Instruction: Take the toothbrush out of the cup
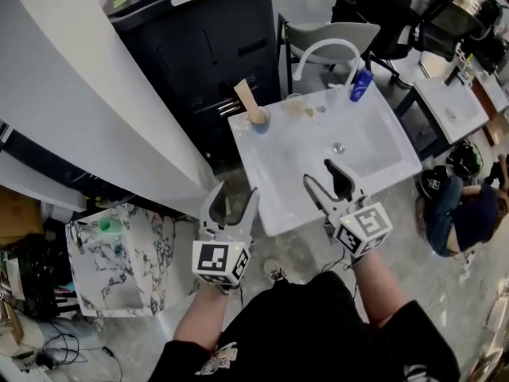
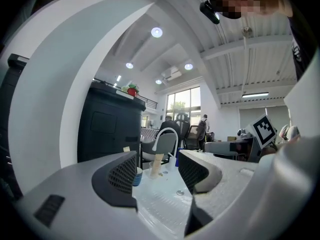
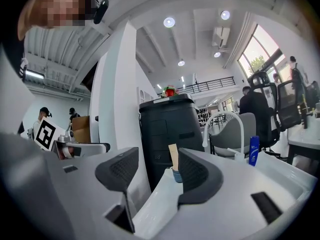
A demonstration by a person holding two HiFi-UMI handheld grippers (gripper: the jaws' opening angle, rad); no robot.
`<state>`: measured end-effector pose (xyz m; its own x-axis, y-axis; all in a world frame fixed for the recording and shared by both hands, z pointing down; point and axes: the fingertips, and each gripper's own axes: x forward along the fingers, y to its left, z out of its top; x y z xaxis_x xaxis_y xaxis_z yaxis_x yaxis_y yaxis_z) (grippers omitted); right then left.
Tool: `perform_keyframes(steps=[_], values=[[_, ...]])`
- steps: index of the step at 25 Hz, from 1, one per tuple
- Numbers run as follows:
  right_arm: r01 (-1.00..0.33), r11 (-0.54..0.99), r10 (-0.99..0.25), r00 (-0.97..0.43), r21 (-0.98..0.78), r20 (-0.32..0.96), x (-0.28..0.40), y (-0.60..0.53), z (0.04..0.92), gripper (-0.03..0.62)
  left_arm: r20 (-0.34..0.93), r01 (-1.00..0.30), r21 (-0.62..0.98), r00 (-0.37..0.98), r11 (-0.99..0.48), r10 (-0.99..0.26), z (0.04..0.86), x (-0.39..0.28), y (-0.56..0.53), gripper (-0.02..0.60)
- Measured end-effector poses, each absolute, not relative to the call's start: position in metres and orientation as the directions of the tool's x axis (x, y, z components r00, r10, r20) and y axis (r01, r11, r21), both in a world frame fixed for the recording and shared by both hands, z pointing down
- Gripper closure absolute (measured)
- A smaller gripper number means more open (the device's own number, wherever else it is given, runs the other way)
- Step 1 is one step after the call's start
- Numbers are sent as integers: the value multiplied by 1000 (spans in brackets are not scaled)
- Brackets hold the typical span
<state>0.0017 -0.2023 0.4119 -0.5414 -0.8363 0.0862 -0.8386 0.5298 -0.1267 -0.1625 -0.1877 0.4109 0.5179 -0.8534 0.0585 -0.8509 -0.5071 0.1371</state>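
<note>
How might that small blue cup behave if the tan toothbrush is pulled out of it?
It would probably tip easily: the cup is small, and the toothbrush leans tall above its rim. It may also slide, since the white sink under it looks smooth.

I've got the head camera looking steeply down on the sink (image 1: 294, 183); both gripper cameras sit low, facing its faucet (image 2: 165, 129).

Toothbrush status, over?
Left gripper and right gripper open, empty, at near edge of sink. Toothbrush standing in blue cup, far left corner. Nothing in the way.
</note>
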Motion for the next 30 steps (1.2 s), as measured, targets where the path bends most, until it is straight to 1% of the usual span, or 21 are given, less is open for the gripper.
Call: perform_keyframes(steps=[6, 13, 30], values=[[-843, 523, -840, -535, -124, 90, 3, -209, 411, 347, 49, -845, 150, 525, -513, -850, 413, -163, -196, 341], [-822, 556, -819, -567, -123, 89, 14, -224, 410, 347, 42, -864, 147, 493, -482, -869, 408, -153, -200, 341], [-691, 712, -680, -723, -124, 123, 66, -311, 437, 338, 66, -925, 129, 368, -358, -928, 408, -86, -238, 341]])
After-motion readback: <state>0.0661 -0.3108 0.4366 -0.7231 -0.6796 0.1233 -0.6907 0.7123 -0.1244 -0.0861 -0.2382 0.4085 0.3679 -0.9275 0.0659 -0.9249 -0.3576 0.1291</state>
